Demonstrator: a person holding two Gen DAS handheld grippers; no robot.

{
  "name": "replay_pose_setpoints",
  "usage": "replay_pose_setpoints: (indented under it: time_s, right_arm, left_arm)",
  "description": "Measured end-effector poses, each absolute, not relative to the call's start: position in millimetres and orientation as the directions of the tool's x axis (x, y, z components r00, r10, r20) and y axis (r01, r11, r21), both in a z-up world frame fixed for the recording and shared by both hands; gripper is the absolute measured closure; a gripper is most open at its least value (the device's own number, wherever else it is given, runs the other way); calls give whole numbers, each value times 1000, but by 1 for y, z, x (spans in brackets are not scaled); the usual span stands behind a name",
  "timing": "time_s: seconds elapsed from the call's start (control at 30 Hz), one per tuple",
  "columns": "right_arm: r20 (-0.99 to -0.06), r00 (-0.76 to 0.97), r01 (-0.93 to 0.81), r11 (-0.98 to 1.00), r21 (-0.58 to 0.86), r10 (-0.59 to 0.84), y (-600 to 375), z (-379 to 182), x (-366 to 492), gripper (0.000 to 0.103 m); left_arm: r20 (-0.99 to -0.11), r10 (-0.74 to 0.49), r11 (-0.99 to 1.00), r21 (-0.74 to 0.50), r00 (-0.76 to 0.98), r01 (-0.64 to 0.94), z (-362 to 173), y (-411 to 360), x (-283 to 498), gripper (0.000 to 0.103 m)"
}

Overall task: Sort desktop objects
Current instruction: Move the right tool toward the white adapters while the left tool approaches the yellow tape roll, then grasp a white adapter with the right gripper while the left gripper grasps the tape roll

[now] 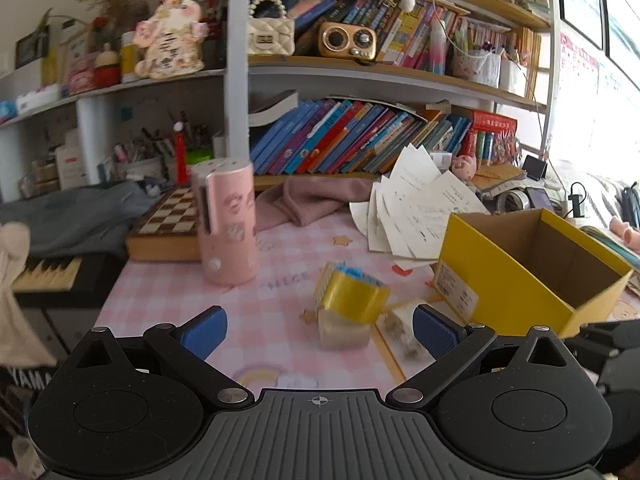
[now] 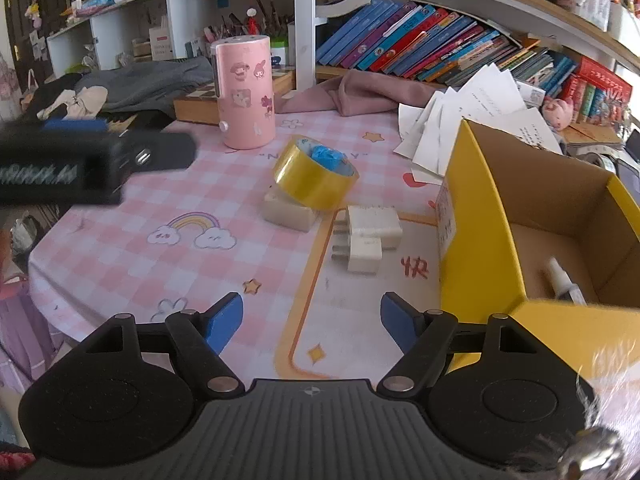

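Note:
A yellow tape roll (image 2: 314, 174) with a blue scrap inside leans on a beige eraser-like block (image 2: 288, 212); both show in the left wrist view, the roll (image 1: 352, 294) above the block (image 1: 344, 330). Two white plug adapters (image 2: 368, 238) lie beside them. An open yellow box (image 2: 480, 216) stands at the right and holds a small white bottle (image 2: 562, 278); the box also shows in the left wrist view (image 1: 504, 276). My left gripper (image 1: 320, 330) is open just before the tape roll. My right gripper (image 2: 312, 322) is open and empty, short of the adapters.
A pink cylinder with stickers (image 2: 246, 92) stands at the back beside a chessboard box (image 1: 168, 224). Loose papers (image 1: 420, 208) and a pink cloth (image 2: 360, 94) lie before shelves of books (image 1: 352, 140). The left gripper's body (image 2: 80, 164) shows at the left.

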State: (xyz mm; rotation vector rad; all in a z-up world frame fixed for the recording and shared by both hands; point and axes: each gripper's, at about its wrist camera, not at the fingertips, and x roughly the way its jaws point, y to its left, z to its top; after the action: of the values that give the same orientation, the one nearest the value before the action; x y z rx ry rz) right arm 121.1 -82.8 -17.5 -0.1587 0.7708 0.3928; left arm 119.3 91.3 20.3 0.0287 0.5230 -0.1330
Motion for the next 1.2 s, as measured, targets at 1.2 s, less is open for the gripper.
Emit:
replay_pose_setpoints:
  time_s: [1.2]
  right_arm:
    - [-808,523,-433,901,23,272,-74,-77,241,62]
  left_arm:
    - [-763,-79,920,192,641,341,-64,20,295,11]
